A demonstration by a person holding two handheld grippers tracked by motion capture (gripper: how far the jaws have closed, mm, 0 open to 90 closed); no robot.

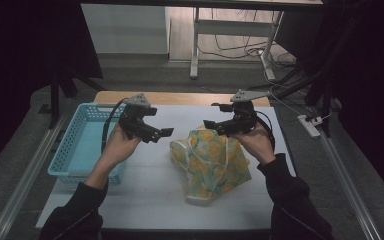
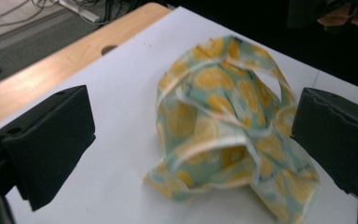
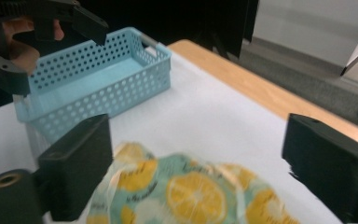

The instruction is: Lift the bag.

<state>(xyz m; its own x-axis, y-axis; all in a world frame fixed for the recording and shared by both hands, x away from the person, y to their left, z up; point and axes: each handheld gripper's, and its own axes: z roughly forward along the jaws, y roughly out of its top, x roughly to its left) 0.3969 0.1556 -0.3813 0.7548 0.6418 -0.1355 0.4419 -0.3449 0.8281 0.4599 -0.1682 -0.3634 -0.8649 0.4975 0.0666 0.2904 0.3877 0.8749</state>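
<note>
Bag (image 1: 211,162) — crumpled lemon-print fabric, soft; both grippers' fingers (image 2: 51,140) apart — nothing held

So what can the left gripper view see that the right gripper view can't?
The left gripper view alone shows the lemon-print cloth bag whole, with its looped handles standing up, and a round hole in the wooden table edge. The right gripper view alone shows the blue perforated basket on the white mat. Both share the bag, the white mat, the wooden edge, and a pair of wide-open black jaws with nothing between them. Each also catches the other hand's gripper at its top edge.
</note>
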